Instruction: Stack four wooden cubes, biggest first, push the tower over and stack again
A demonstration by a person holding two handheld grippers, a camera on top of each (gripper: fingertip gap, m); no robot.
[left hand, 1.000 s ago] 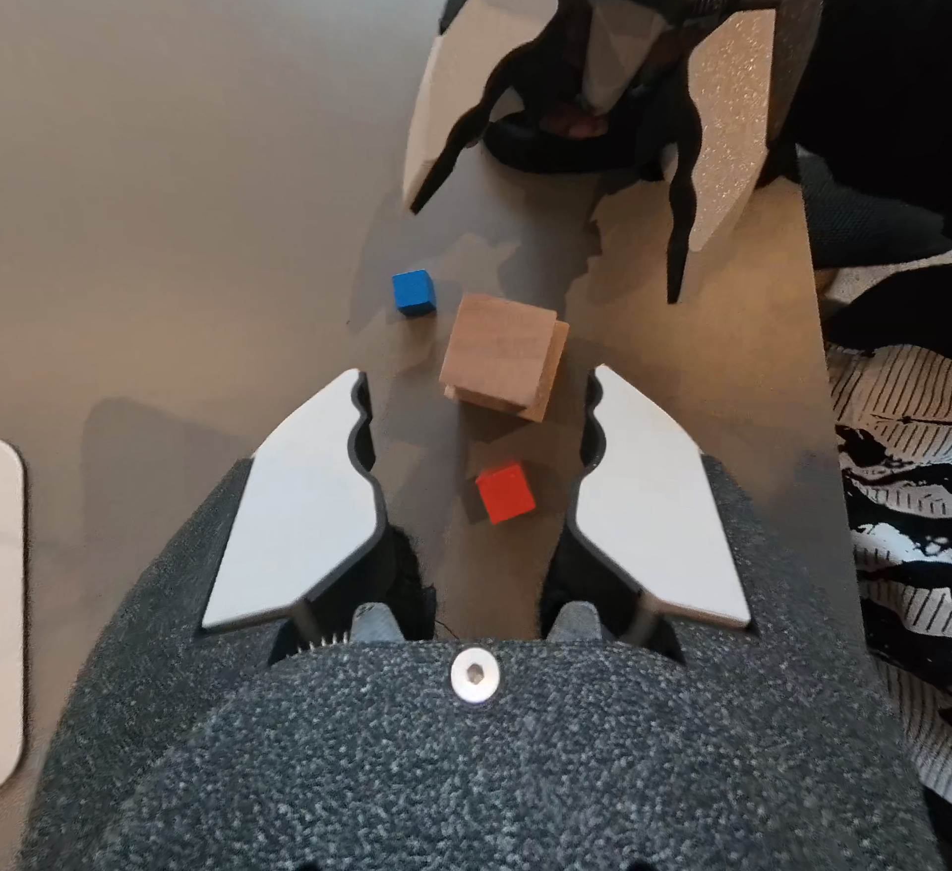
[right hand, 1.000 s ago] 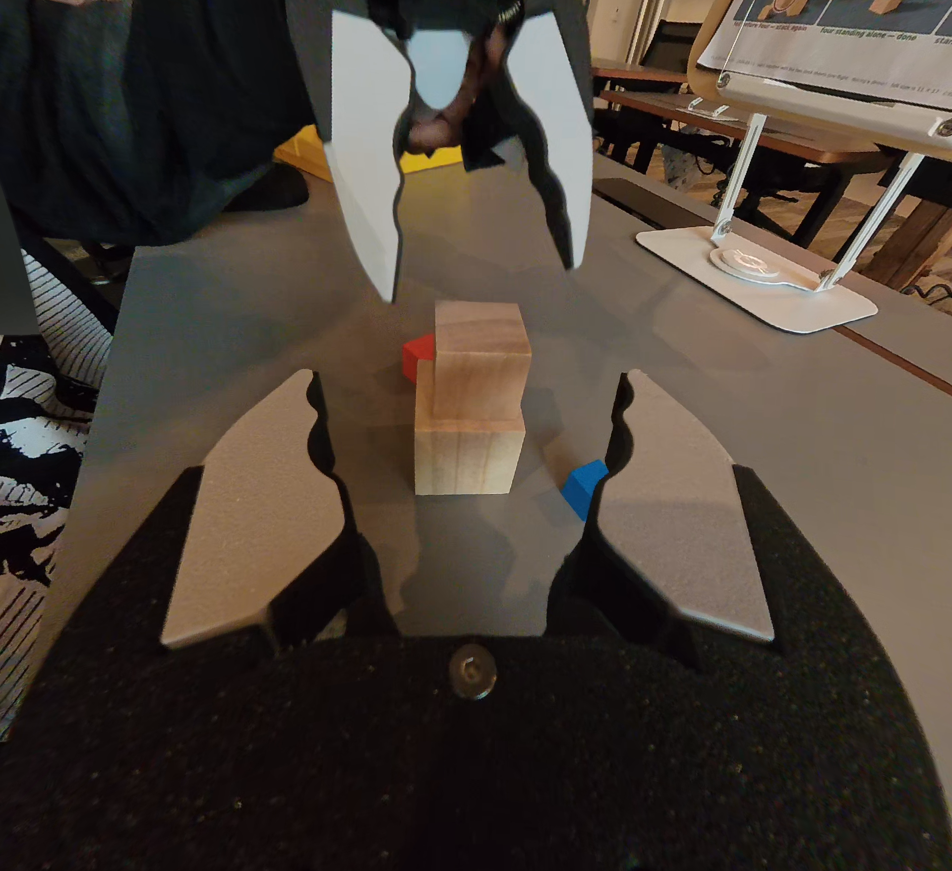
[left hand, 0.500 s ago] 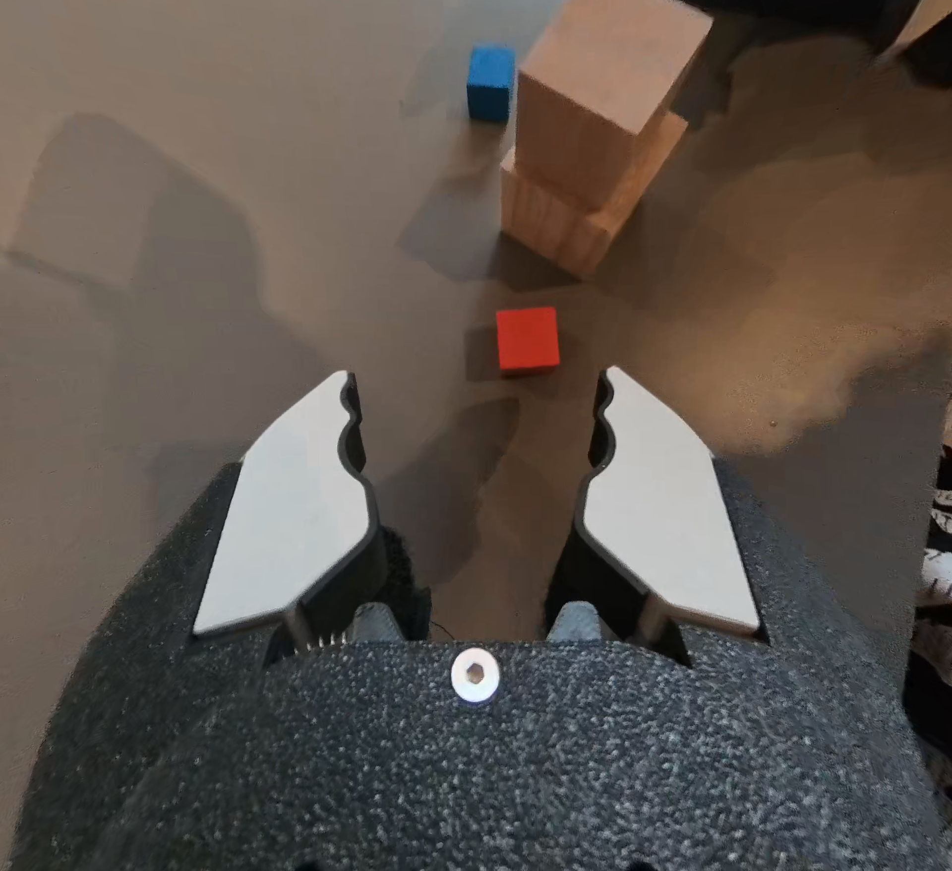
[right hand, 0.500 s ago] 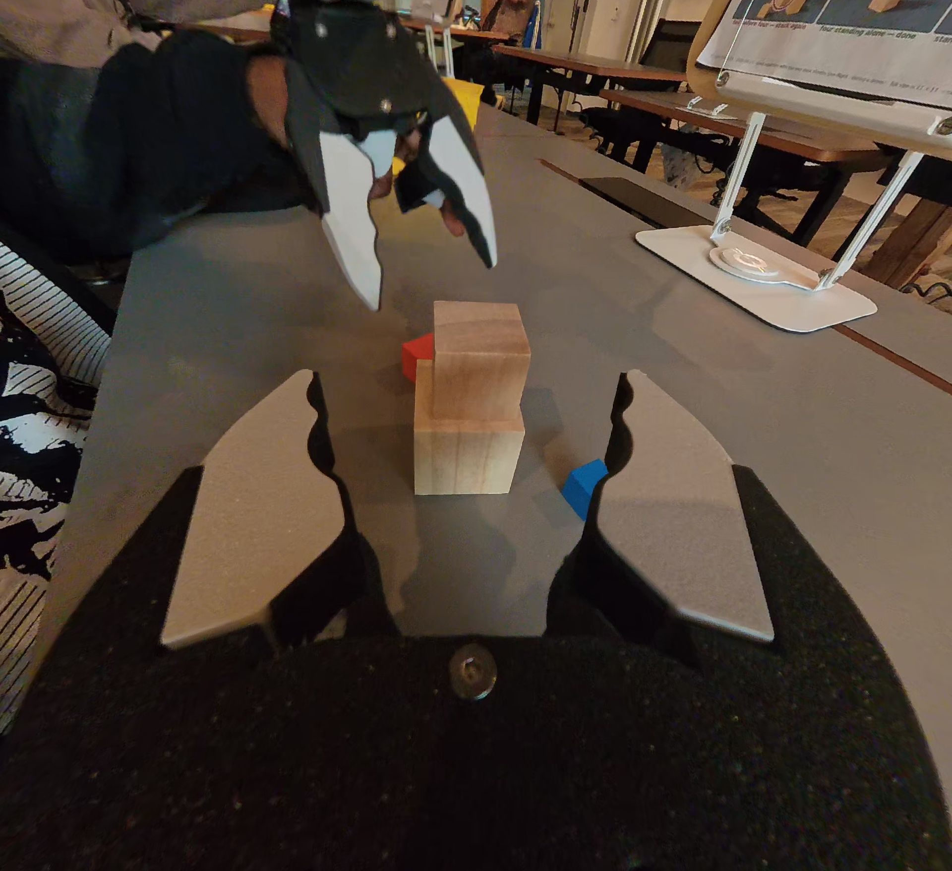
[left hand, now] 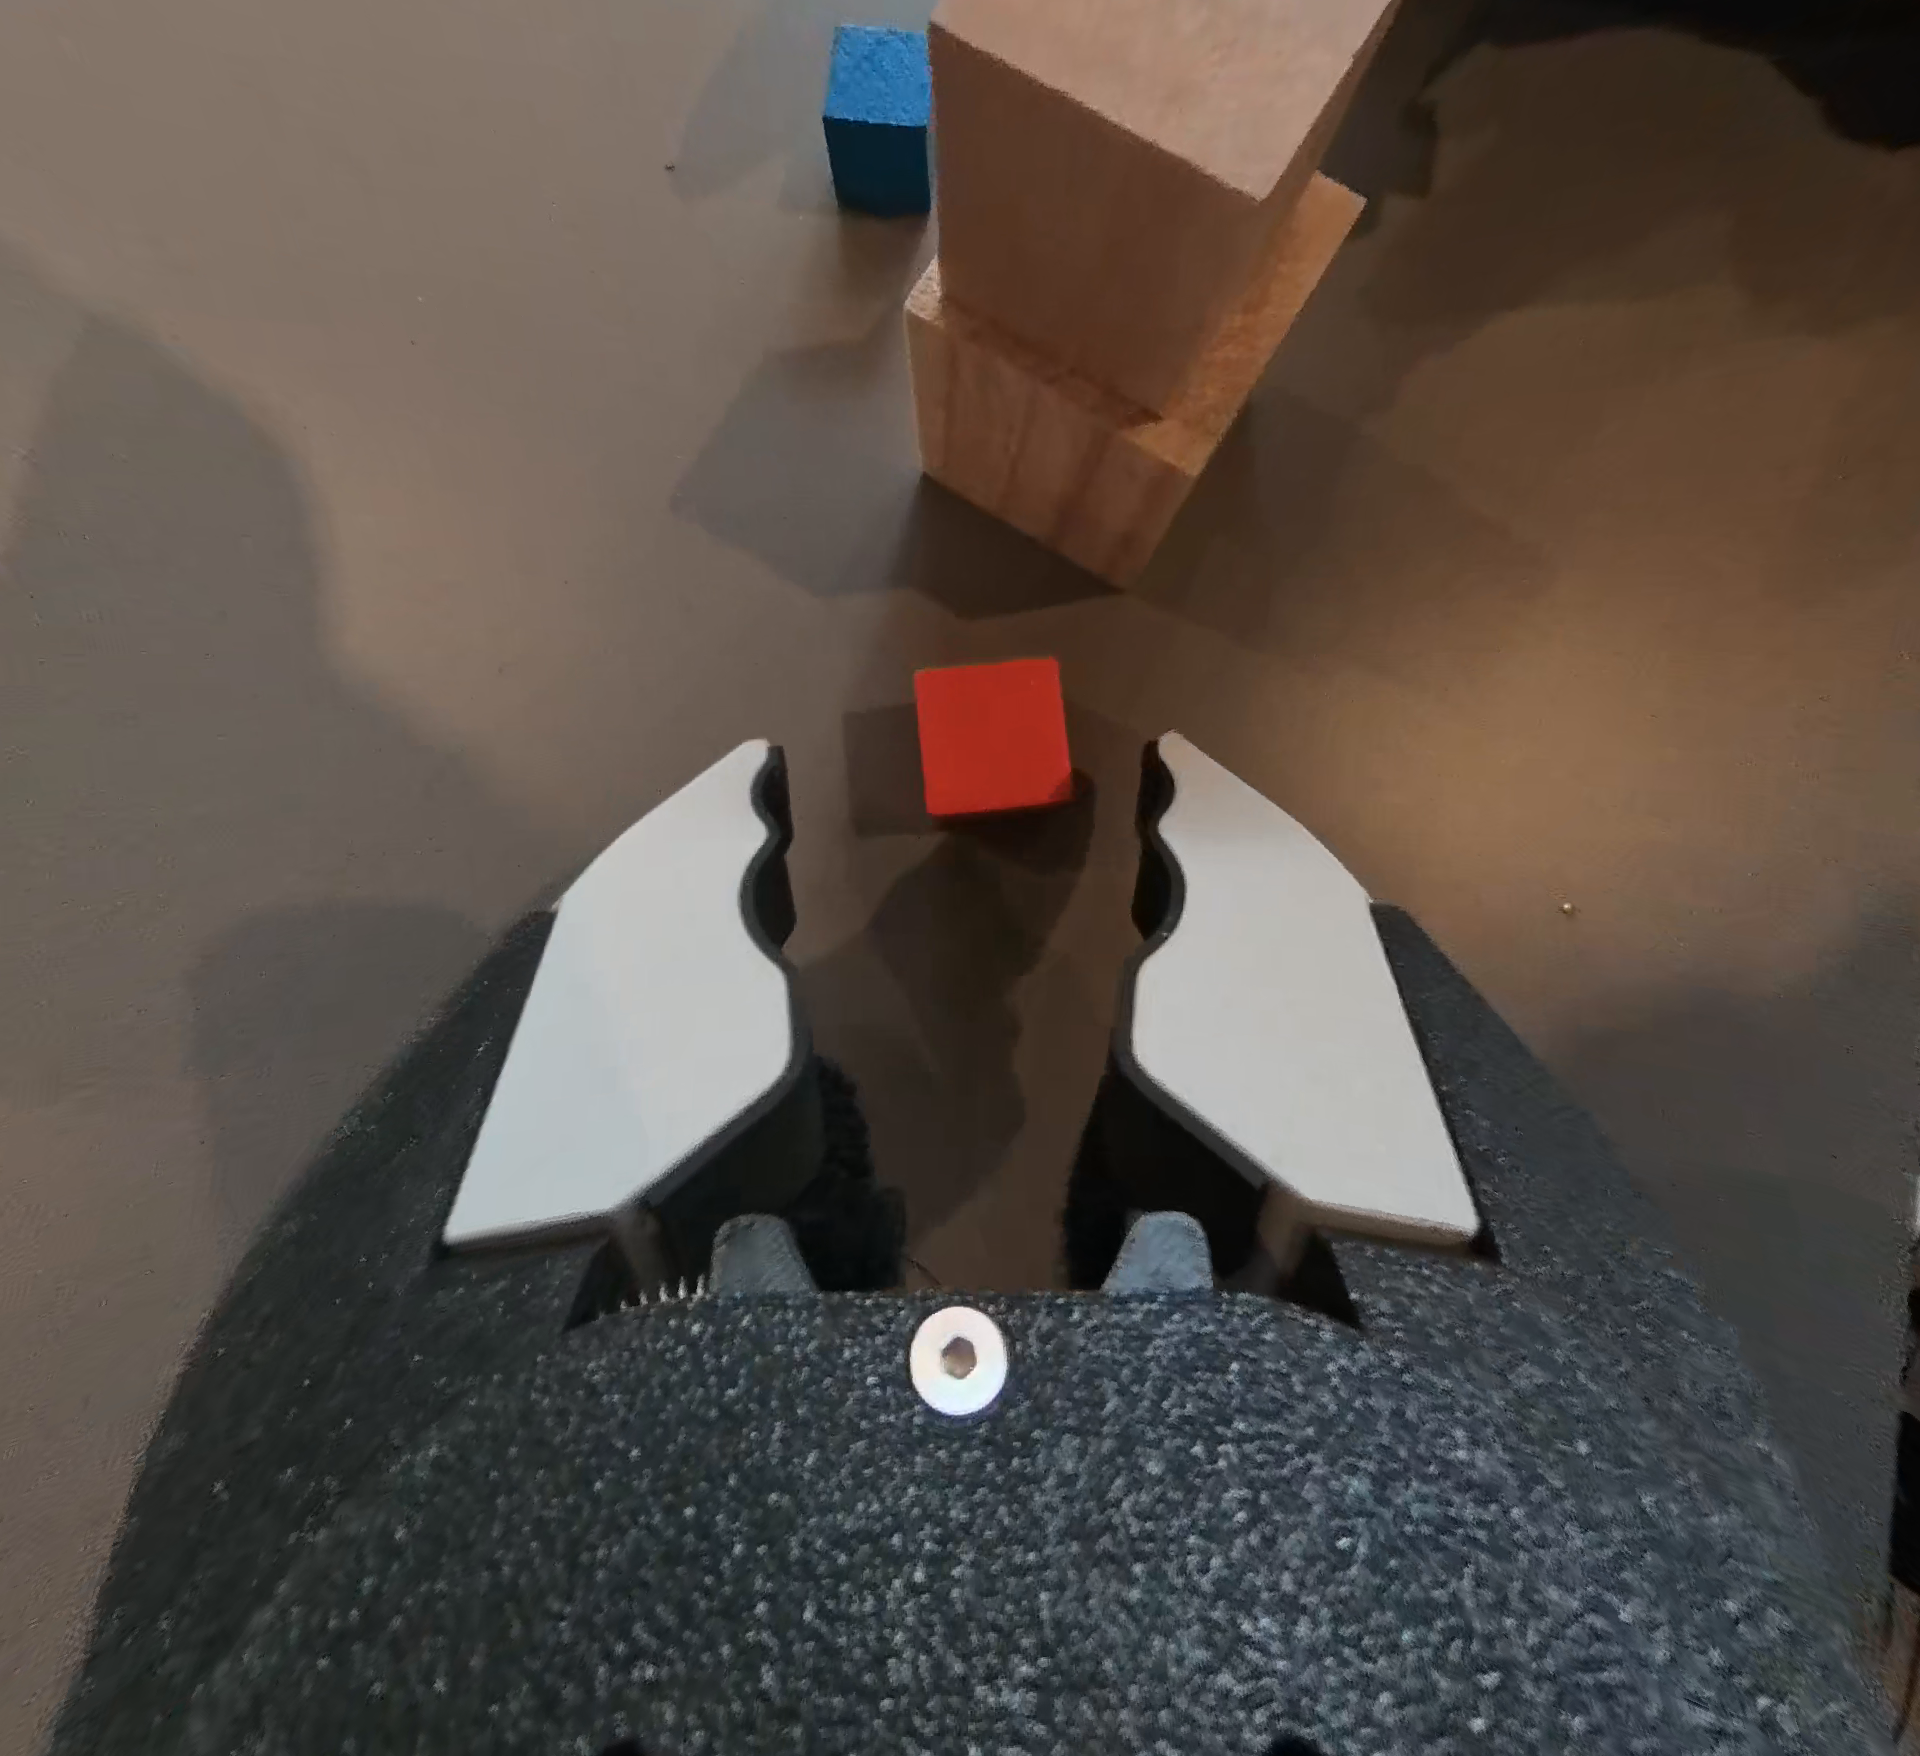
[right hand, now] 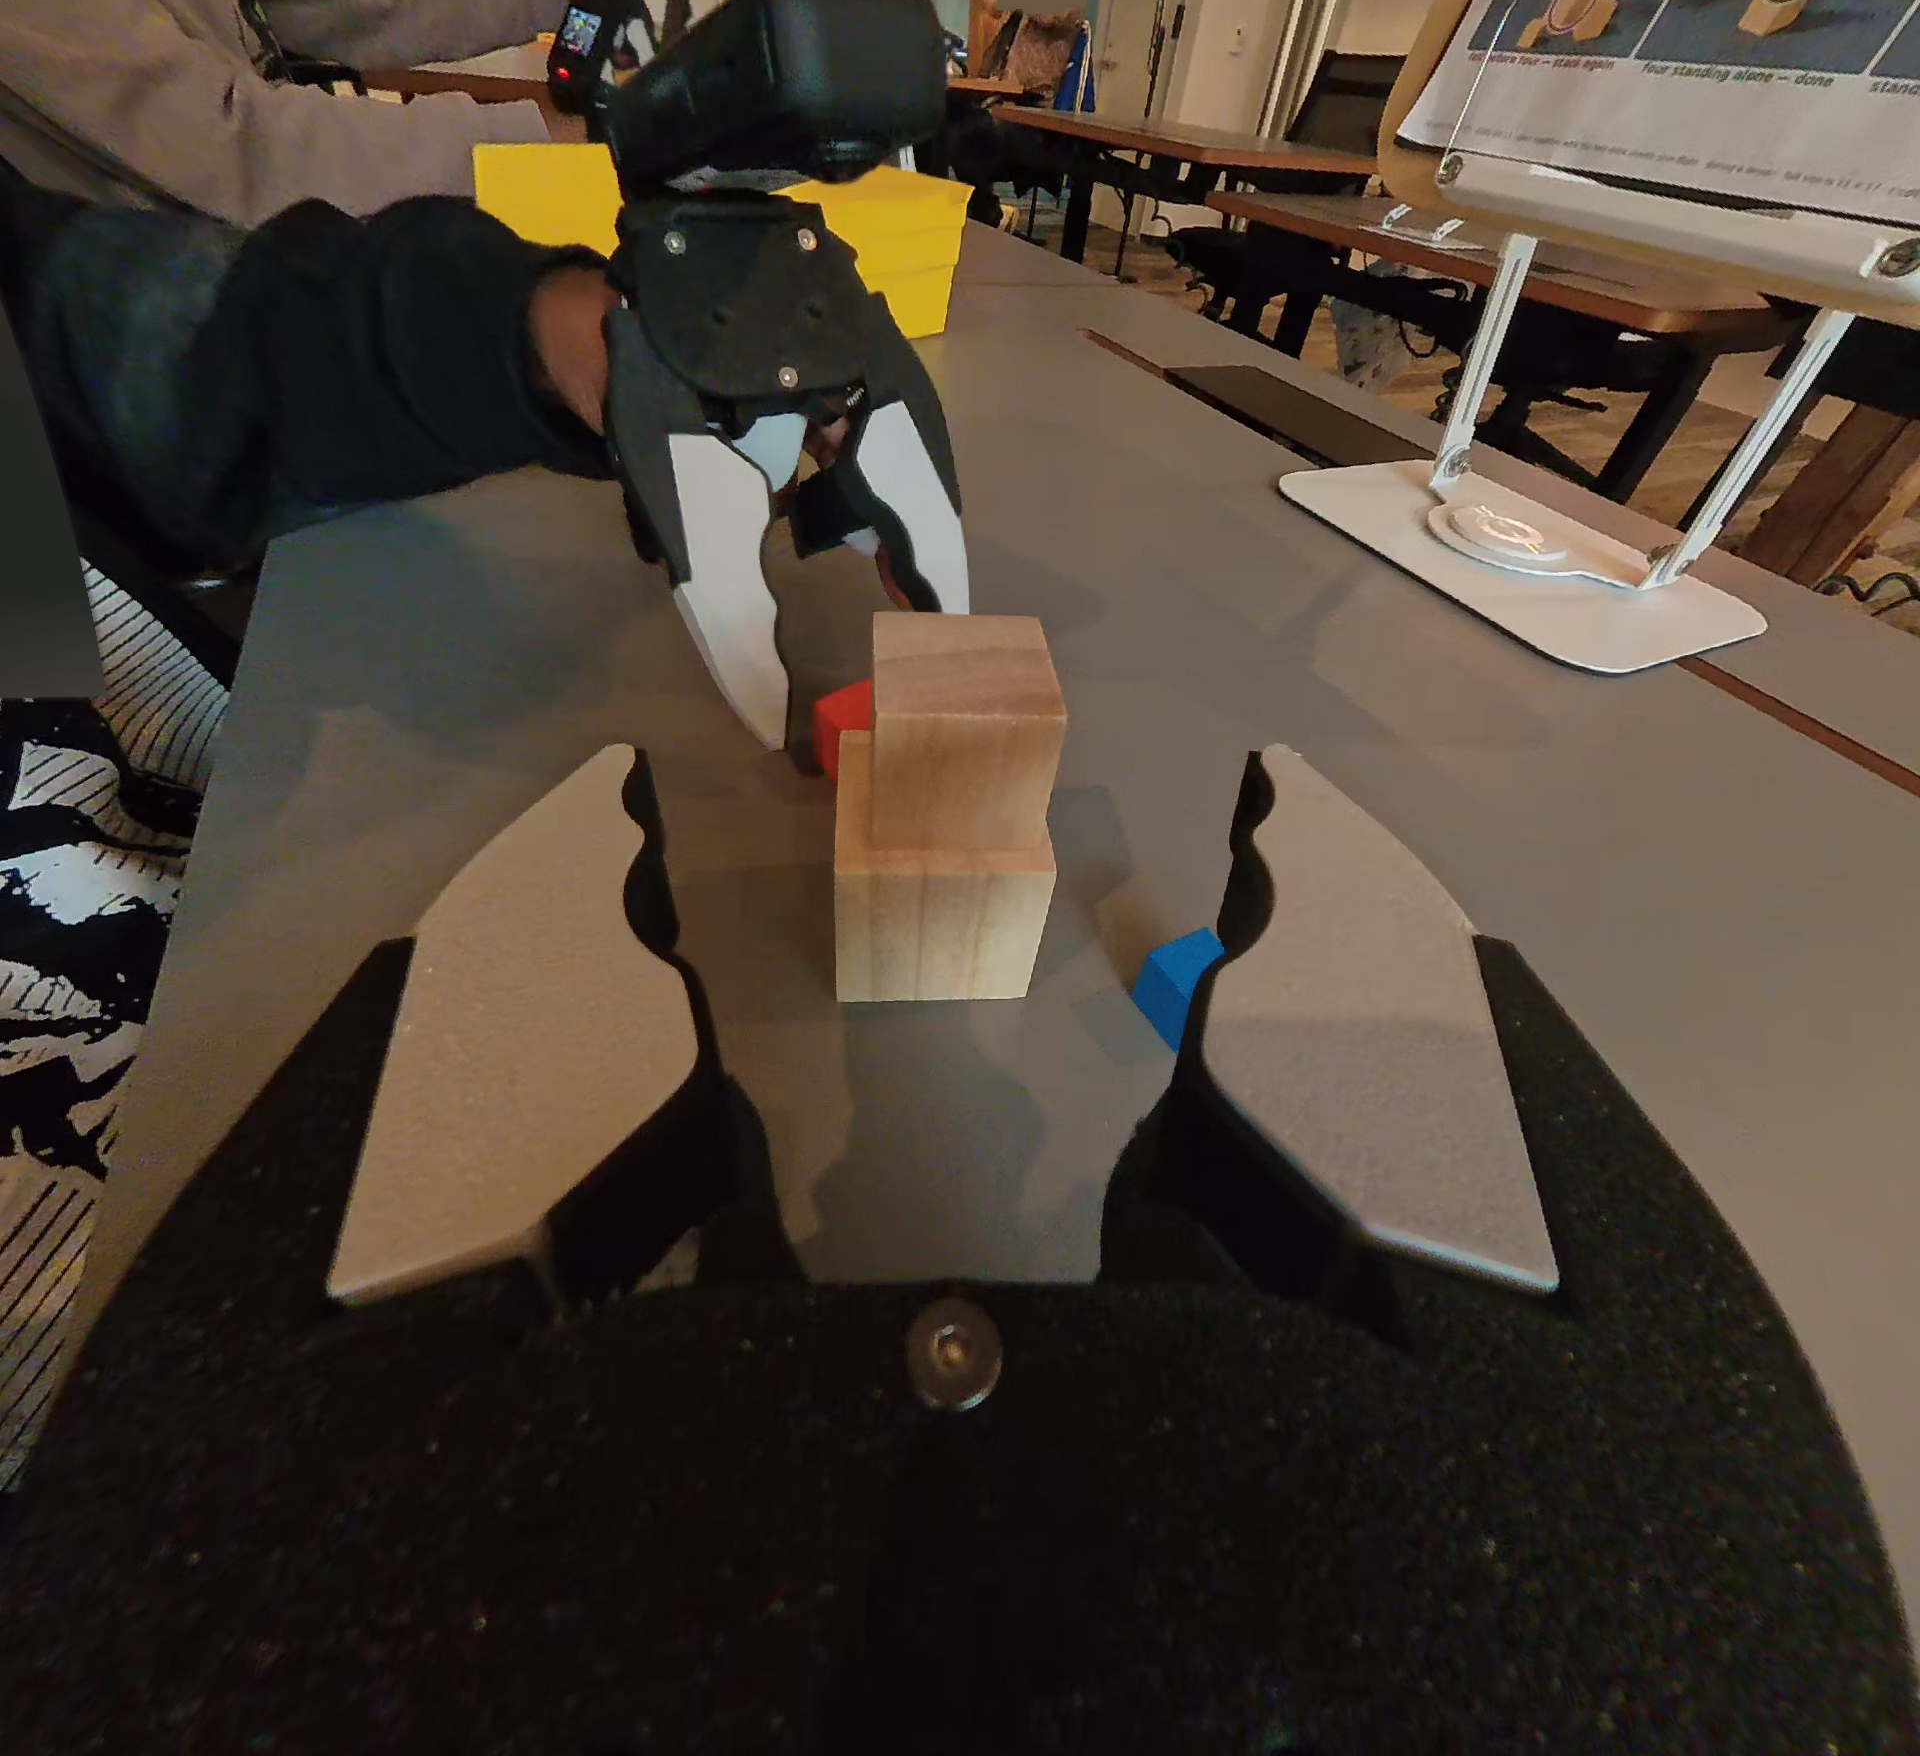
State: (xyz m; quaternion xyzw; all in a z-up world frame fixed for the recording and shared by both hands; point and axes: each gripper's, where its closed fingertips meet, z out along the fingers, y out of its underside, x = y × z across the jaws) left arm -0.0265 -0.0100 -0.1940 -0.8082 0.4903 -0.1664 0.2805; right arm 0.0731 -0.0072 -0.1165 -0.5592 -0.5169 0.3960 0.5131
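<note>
Two plain wooden cubes are stacked on the grey table: the larger cube (left hand: 1049, 449) (right hand: 940, 922) below, a slightly smaller cube (left hand: 1153, 96) (right hand: 966, 740) on top, set off to one side. A small red cube (left hand: 990, 735) (right hand: 844, 721) lies on the table just beyond my left gripper's tips. My left gripper (left hand: 961, 756) (right hand: 831, 667) is open, low over the table, its fingers on either side of the red cube's near end. A small blue cube (left hand: 878, 117) (right hand: 1174, 984) lies beside the stack. My right gripper (right hand: 945, 761) is open and empty, facing the stack.
A white stand (right hand: 1517, 553) holding a picture board stands at the right of the table. A yellow box (right hand: 883, 252) sits at the far end. A person's dark sleeve (right hand: 312, 356) holds the left gripper. The table's left edge (right hand: 239, 667) is close to the stack.
My left gripper has come down and forward toward the red cube, which now lies between its tips. The right gripper has stayed still. The cubes have not moved.
</note>
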